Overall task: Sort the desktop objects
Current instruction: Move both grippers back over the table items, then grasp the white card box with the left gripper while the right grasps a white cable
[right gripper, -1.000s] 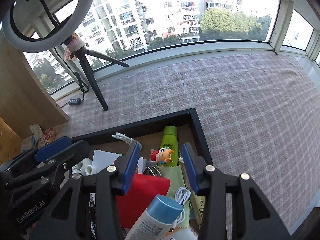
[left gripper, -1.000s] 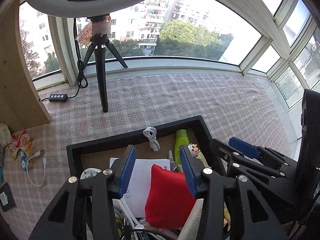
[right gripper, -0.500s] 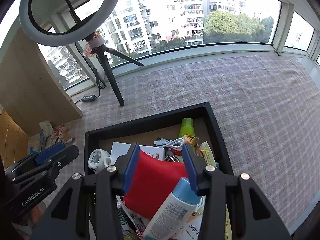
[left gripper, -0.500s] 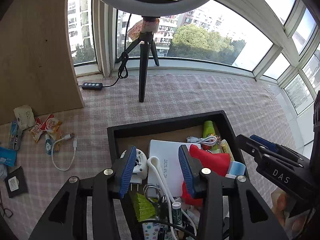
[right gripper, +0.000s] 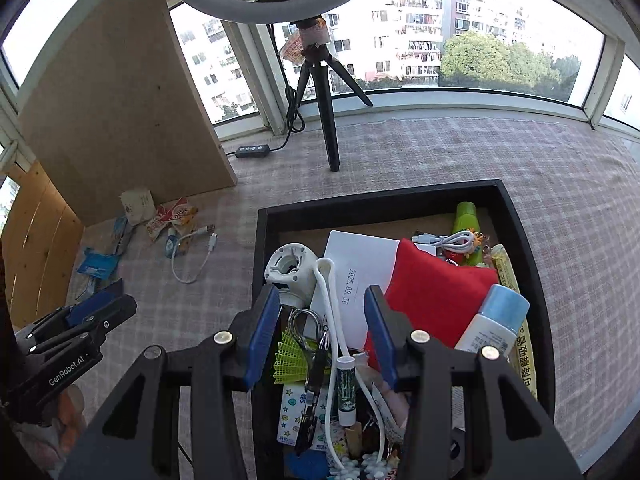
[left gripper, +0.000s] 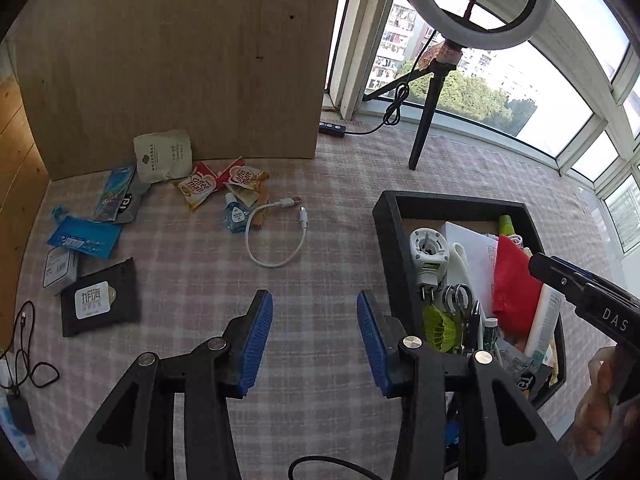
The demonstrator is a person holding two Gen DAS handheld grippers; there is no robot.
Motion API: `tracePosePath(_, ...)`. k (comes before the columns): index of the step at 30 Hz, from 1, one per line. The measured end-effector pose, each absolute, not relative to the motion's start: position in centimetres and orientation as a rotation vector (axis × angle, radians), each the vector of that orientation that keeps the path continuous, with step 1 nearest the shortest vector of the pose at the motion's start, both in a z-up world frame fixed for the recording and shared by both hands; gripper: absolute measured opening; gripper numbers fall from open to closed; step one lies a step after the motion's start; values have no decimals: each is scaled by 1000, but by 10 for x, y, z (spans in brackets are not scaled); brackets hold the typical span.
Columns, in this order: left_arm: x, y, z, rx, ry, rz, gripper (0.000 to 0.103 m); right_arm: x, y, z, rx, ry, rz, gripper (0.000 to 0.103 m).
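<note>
Your left gripper (left gripper: 315, 338) hangs released over bare cloth (left gripper: 320, 216); your right gripper (right gripper: 320, 330), also released, hovers above the crowded tray (right gripper: 376, 197) to choose.

tablecloth (left gripper: 328, 208): woven checked cloth, matt
tray (right gripper: 380, 200): black, matt
panel (left gripper: 180, 60): bare wood, matt
pouch (right gripper: 436, 292): red cloth
cable (left gripper: 276, 240): smooth white plastic
</note>
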State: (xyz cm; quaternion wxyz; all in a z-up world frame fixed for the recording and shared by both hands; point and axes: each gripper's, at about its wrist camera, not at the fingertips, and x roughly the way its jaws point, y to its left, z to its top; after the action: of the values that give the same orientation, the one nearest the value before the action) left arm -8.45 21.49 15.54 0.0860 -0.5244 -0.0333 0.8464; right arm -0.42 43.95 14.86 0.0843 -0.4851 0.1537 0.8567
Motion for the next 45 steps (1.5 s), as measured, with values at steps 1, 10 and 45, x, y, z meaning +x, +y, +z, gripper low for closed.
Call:
tracePosePath(1, -82, 201, 153, -1576, -110, 2534, 41, -6, 430, 147, -1456, 457, 2563, 44)
tracePosePath(10, -64, 74, 139, -1661, -226, 2659, 42, -26, 340, 135, -1560, 400, 2621, 44)
tracePosePath(45, -160, -89, 46, -1931, -544, 2674, 71, -196, 244, 16, -1956, 339, 2442, 44)
